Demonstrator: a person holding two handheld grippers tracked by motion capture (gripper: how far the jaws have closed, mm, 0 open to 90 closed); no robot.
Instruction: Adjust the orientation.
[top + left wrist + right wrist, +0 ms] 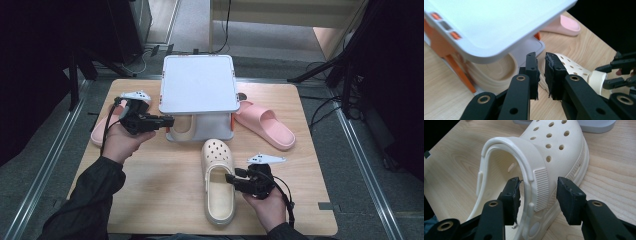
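Note:
A cream clog (218,172) lies on the table in front of the white shoe rack (198,82). My right gripper (231,178) is open astride the clog's right side wall (540,187): one pad sits inside the shoe, the other outside, and neither presses on it. A second cream clog (182,127) sits on the rack's lower shelf (496,72). Just left of the rack, my left gripper (170,120) hovers off the table. Its jaws (541,58) show only a narrow gap with nothing between them.
One pink slipper (265,125) lies right of the rack. Another pink slipper (101,131) lies at the left, partly hidden behind my left hand. Bare wooden table (165,190) runs along the front. The rack's top shelf (499,22) overhangs the lower clog.

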